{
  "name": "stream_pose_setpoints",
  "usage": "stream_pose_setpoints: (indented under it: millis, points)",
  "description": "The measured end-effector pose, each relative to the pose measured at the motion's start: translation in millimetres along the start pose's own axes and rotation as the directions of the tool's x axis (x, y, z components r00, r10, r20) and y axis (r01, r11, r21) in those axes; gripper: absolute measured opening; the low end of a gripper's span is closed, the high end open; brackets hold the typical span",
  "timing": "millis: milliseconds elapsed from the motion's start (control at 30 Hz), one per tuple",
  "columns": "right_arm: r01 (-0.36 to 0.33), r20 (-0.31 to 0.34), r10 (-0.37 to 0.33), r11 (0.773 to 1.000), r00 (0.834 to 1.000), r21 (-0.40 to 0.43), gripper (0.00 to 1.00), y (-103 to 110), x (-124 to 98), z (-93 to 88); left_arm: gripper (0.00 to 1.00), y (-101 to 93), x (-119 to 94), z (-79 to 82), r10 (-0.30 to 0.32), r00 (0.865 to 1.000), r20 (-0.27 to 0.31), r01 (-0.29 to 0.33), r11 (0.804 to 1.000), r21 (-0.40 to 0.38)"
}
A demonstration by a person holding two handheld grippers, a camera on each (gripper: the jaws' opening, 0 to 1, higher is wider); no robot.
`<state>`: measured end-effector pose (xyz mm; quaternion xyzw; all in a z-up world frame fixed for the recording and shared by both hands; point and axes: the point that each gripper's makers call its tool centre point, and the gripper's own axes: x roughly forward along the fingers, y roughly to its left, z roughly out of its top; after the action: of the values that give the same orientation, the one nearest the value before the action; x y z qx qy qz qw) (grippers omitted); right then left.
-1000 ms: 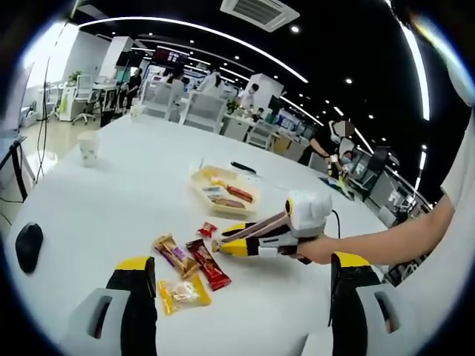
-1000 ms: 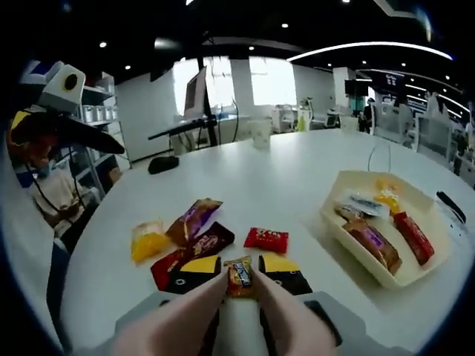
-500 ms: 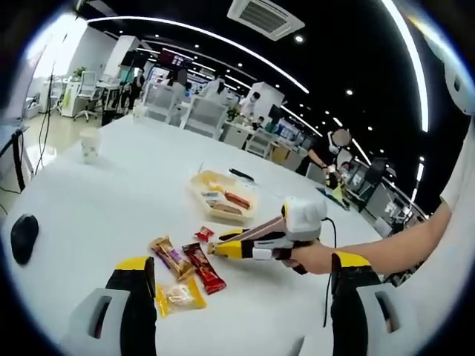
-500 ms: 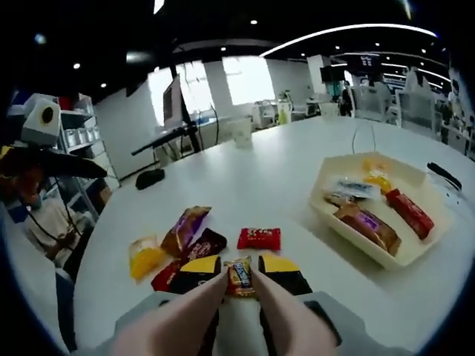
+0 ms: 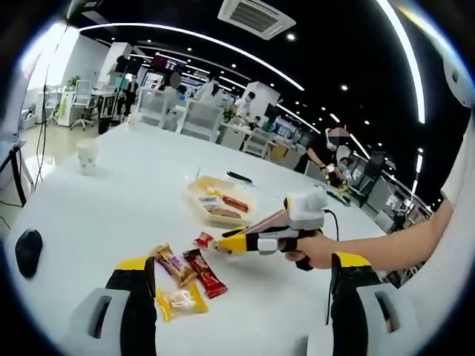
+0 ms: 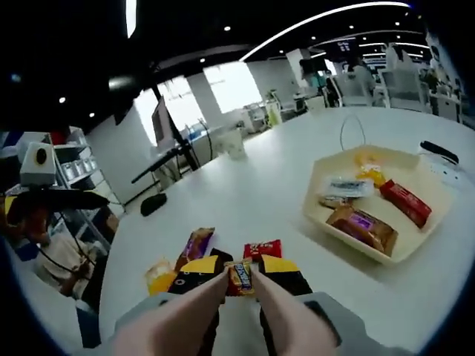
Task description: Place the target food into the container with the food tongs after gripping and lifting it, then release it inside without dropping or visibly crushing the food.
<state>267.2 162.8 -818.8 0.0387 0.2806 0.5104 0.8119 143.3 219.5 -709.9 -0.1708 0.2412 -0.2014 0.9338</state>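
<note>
The right tool (image 6: 241,276) pinches a small orange candy (image 6: 240,275) between its jaws, lifted above the white table (image 6: 260,204), with the tray (image 6: 361,256) of snacks off to its right. The left tool (image 5: 241,297) hangs spread above loose wrapped snacks (image 5: 185,274).

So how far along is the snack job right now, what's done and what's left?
Done: several wrapped snacks already lie in the cream tray. In hand: the right gripper is shut on a small orange candy, held above the table, short of the tray. Left: carry it over the tray and release. More wrapped snacks lie on the table; the left gripper is open and idle.
</note>
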Motion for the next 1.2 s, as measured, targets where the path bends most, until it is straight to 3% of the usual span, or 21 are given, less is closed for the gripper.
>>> stream_pose_setpoints:
  millis: [200,400,700,767,1000,1200]
  points:
    - [-0.037,0.041,0.035,0.998,0.999,0.056,0.19,12,-10,8.7,0.99,-2.1,3,-2.2,-0.003,1.0,0.014,0.003,1.0,-0.007]
    - [-0.042,0.044,0.041,0.999,0.998,0.032,0.19,22,-14,14.8,0.99,2.4,-1,3.9,0.004,0.998,0.059,-0.002,0.999,-0.043]
    - [-0.017,0.031,0.016,1.0,0.999,0.007,0.19,21,-14,18.8,0.99,4.8,-7,7.7,0.016,0.998,0.065,-0.014,0.999,-0.034]
    - [-0.012,0.032,0.012,1.0,0.999,0.013,0.19,19,-15,19.3,0.99,9.0,-12,12.2,0.03,0.995,0.093,-0.026,0.999,-0.044]
    - [-0.003,0.026,0.003,1.0,1.0,0.004,0.19,17,-19,23.0,0.99,19.5,-21,12.4,0.054,0.993,0.101,-0.049,0.998,-0.05]
    - [-0.009,0.039,0.009,1.0,0.999,0.008,0.2,24,-26,31.6,0.99,19.1,-19,14.6,0.052,0.993,0.102,-0.047,0.998,-0.049]
